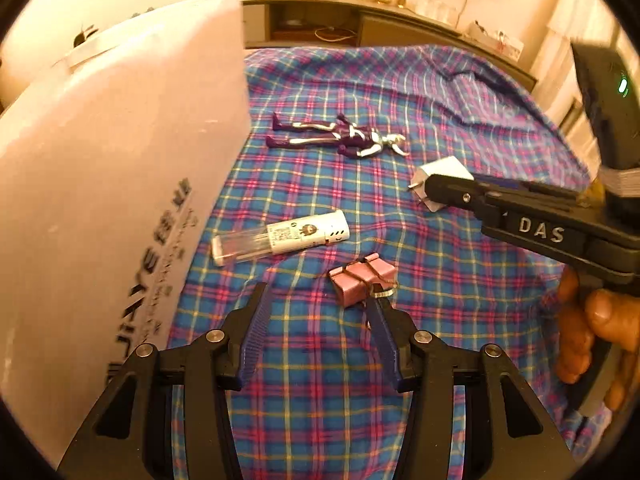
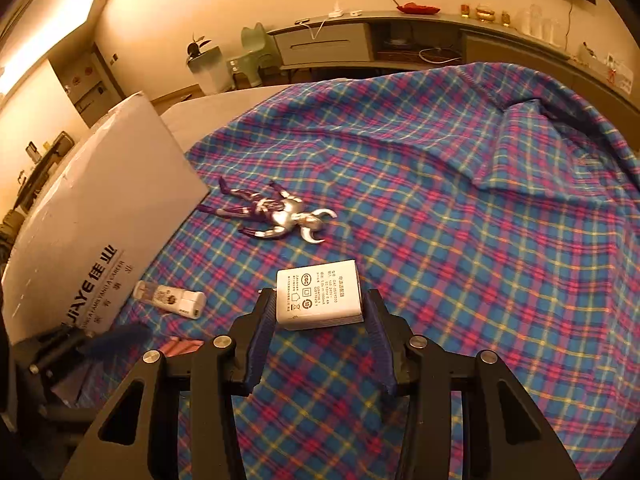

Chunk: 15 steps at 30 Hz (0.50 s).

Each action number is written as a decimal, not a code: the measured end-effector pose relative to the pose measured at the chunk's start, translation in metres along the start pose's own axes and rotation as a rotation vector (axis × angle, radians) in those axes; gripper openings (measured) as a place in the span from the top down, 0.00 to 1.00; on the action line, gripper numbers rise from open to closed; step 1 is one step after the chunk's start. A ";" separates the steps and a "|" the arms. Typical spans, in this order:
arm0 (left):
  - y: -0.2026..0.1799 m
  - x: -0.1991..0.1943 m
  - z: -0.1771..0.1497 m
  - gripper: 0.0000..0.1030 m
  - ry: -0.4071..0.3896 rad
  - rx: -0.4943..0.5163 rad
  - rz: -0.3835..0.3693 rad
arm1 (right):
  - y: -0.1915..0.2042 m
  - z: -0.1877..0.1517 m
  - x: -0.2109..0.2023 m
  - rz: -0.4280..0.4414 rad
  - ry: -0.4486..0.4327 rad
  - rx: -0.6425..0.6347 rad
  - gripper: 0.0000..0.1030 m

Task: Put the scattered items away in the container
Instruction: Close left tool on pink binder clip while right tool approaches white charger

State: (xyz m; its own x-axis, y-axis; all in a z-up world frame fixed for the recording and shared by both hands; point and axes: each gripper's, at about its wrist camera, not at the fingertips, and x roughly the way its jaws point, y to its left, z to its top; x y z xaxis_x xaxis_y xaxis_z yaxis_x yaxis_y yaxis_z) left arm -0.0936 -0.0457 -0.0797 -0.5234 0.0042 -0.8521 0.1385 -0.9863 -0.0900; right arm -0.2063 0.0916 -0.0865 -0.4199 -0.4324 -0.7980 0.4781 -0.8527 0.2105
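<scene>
The right tongs (image 2: 318, 316) are straddling a white charger (image 2: 320, 295) lying label-up on the plaid blanket (image 2: 460, 240); both pads are sitting against its sides, clamping it. The left tongs (image 1: 318, 300) are standing apart over bare blanket, with a pink binder clip (image 1: 362, 282) just at the tip of the right-hand finger, toward one o'clock. At eleven o'clock from them a white tube (image 1: 280, 237) is lying on its side. Farther off at twelve o'clock, a purple-and-silver figure (image 1: 340, 138) is lying flat. The cardboard box (image 1: 100, 168) is standing at nine to ten o'clock, bordering the blanket.
</scene>
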 end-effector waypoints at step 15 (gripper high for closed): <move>-0.032 0.021 0.011 0.48 -0.015 -0.015 0.092 | -0.005 -0.006 -0.008 0.029 -0.008 0.039 0.55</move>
State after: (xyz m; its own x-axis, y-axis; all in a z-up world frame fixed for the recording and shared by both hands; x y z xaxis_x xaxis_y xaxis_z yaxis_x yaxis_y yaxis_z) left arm -0.1178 -0.0157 -0.0889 -0.5201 -0.0891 -0.8495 0.1994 -0.9797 -0.0193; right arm -0.2004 0.1016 -0.0845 -0.4123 -0.4593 -0.7868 0.4601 -0.8504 0.2553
